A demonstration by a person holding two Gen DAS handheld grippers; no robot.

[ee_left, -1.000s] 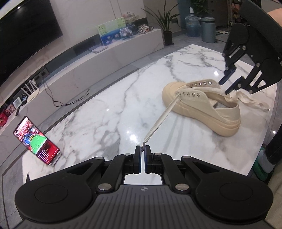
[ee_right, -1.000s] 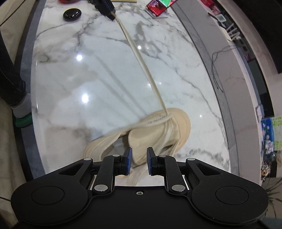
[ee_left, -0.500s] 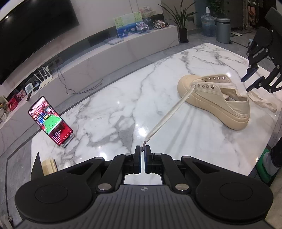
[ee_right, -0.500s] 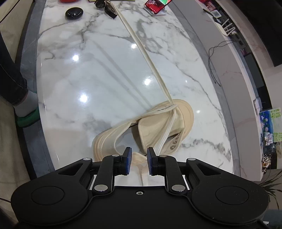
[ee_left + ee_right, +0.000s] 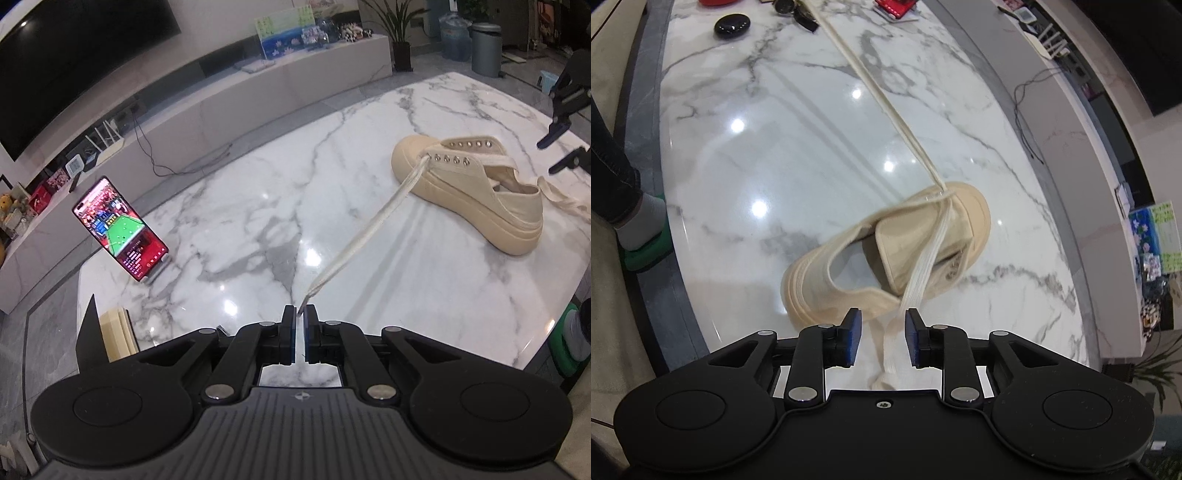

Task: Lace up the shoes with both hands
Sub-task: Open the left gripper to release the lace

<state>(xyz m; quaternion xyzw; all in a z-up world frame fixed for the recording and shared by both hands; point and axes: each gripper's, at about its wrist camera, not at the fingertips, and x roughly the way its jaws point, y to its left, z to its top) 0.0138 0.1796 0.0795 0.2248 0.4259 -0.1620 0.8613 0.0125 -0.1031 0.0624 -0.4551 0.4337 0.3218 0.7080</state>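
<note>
black left hand-held gripper (image 5: 299,317) and right hand-held gripper (image 5: 881,328), blue pads, silver screws.

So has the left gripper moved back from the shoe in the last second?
Yes. The left gripper, shut on the lace, has pulled back: the shoe looks farther off, and more of the marble table near the phone shows.

There was one shoe (image 5: 476,195) on one table (image 5: 258,206). One lace (image 5: 373,229) ran from it. The shoe had two rows of little holes (image 5: 452,159). There were two grippers: the left gripper (image 5: 300,325) and the right gripper (image 5: 882,338). One phone (image 5: 120,229) stood up. One black stone (image 5: 732,26) lay far off.
</note>
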